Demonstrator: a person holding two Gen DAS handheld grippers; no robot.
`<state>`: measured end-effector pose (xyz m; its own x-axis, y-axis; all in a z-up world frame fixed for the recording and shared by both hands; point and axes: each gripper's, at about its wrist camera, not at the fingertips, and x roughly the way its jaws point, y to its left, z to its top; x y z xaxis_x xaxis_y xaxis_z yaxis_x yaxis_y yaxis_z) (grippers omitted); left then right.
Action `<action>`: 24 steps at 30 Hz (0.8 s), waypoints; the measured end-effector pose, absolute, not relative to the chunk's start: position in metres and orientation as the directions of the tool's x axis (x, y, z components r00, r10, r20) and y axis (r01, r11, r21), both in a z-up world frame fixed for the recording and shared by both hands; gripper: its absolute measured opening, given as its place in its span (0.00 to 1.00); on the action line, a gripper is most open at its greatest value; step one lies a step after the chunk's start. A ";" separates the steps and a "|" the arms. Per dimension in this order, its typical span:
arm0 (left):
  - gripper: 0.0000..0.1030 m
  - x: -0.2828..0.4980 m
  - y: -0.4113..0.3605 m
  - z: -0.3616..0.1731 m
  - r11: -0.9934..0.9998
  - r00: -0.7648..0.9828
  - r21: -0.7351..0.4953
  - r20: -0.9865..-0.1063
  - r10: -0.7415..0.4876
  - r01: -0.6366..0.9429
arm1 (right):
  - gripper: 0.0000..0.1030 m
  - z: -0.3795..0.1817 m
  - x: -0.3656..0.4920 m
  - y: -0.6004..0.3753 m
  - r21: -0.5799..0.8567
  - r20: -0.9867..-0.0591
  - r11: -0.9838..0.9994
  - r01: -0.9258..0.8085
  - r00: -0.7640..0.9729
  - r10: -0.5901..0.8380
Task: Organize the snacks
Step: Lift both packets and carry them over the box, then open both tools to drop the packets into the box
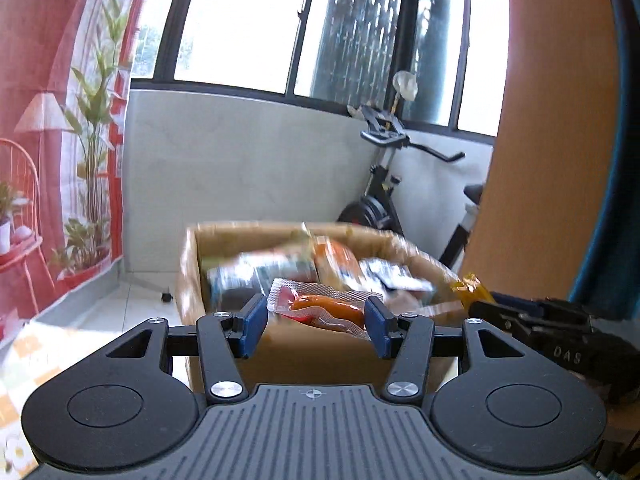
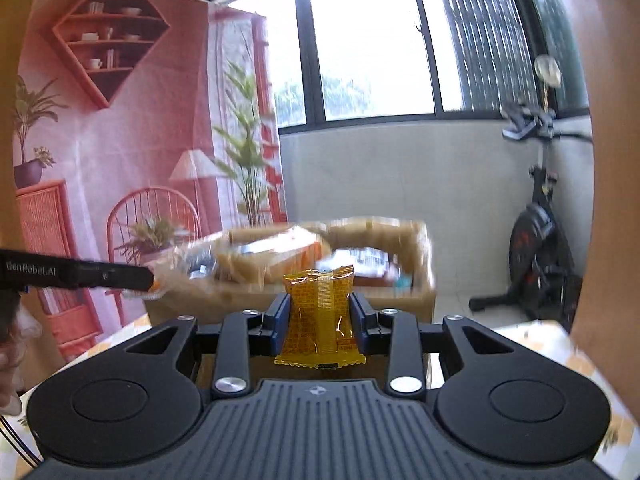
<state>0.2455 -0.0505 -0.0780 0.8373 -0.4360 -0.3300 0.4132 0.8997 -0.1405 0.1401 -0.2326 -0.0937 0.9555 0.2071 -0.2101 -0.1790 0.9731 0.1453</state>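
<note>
Left tool (image 1: 316,322) gripping sausage pack (image 1: 326,309), right tool (image 2: 320,322) gripping yellow packet (image 2: 320,316), box (image 2: 416,280) contents blurred.

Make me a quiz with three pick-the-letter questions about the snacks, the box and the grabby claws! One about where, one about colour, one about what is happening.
1. Where is the cardboard box?
A. right beyond both grippers
B. on the exercise bike
C. on the window sill

2. What colour is the snack packet in the right gripper?
A. blue
B. yellow
C. white

3. What is the left gripper doing?
A. hanging empty with jaws wide
B. pushing the box
C. holding a clear sausage pack between its jaws

Answers:
1 A, the box fills the view just past the jaws in both wrist views, with more snacks inside.
2 B, the wrapper between the pads is yellow with red print.
3 C, the blue pads press on both ends of the pack.
</note>
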 end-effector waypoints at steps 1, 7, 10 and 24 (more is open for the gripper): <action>0.54 0.253 -0.050 -0.074 0.899 0.840 -0.146 -0.323 -0.437 0.412 | 0.33 -0.089 0.146 -0.233 0.140 -0.205 0.974 -0.178 0.957 0.204; 0.54 0.289 -0.061 -0.055 0.903 0.853 -0.103 -0.298 -0.429 0.418 | 0.33 -0.074 0.179 -0.238 0.144 -0.184 0.975 -0.168 0.964 0.193; 0.54 0.308 -0.065 -0.053 0.894 0.837 -0.122 -0.316 -0.446 0.430 | 0.33 -0.076 0.200 -0.243 0.184 -0.205 0.969 -0.164 0.958 0.201; 0.68 0.362 -0.075 -0.064 0.910 0.827 -0.103 -0.387 -0.408 0.401 | 0.44 -0.087 0.235 -0.248 0.188 -0.292 0.979 -0.073 0.948 0.127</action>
